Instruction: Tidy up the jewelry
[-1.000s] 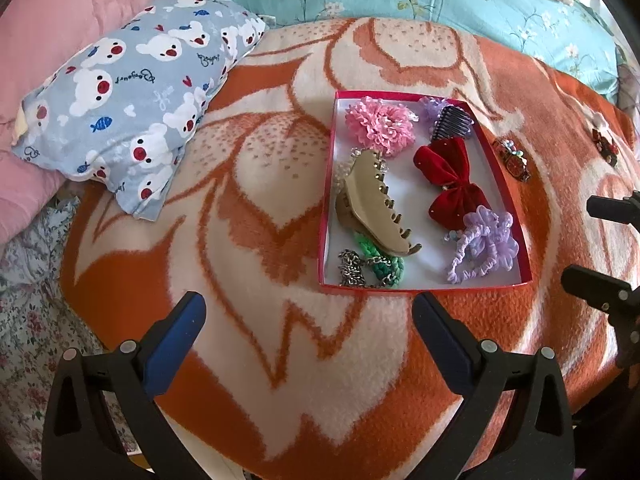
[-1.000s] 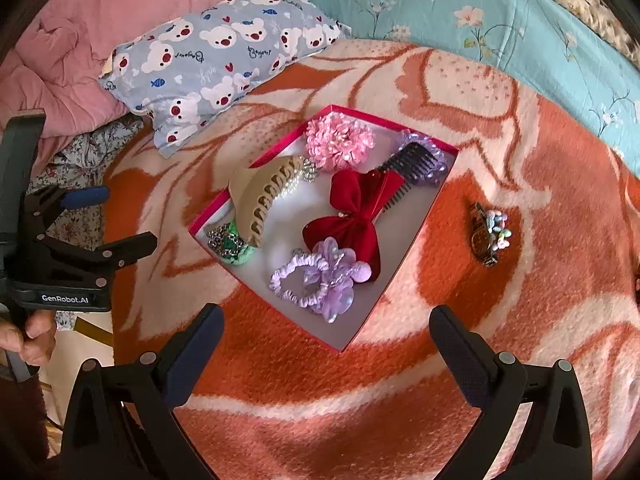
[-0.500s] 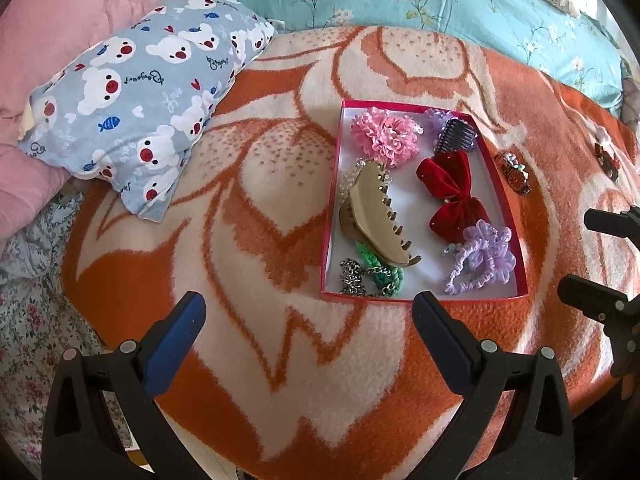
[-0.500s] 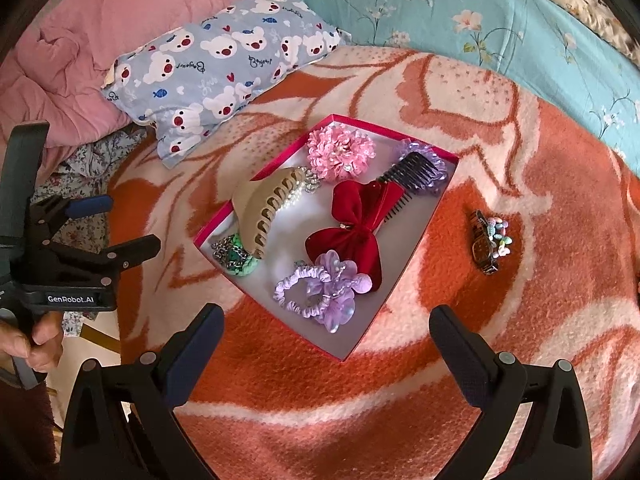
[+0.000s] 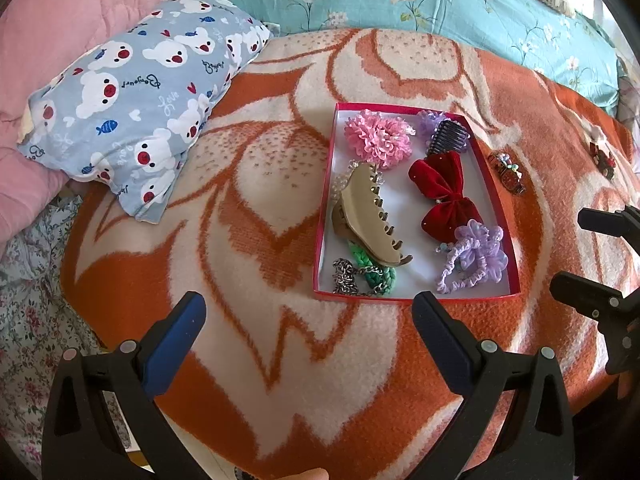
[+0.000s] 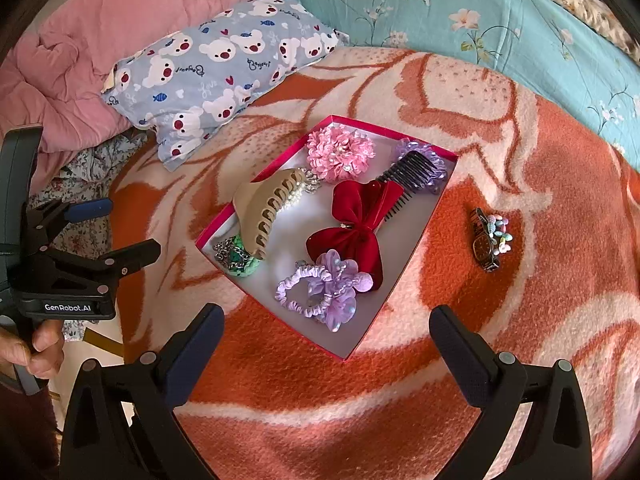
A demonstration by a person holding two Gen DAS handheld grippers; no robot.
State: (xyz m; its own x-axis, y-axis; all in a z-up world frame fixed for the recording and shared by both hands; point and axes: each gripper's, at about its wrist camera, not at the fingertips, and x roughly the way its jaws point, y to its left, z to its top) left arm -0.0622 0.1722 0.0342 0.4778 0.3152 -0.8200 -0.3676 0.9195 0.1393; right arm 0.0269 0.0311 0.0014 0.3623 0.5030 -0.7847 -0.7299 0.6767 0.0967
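A red-rimmed white tray lies on the orange blanket. It holds a beige claw clip, a pink flower, a red velvet bow, a purple scrunchie, a dark comb and a green band with a chain. A watch with beads lies on the blanket right of the tray. A small red piece lies farther right. My left gripper is open and empty, in front of the tray. My right gripper is open and empty, above the tray's near corner.
A bear-print pillow lies left of the tray, with a pink quilt behind it. A teal floral sheet runs along the back. The bed's edge and a floral cloth are at the lower left.
Both grippers have pulled back a little from the tray, which now sits lower in both views. Nothing on the bed has moved.
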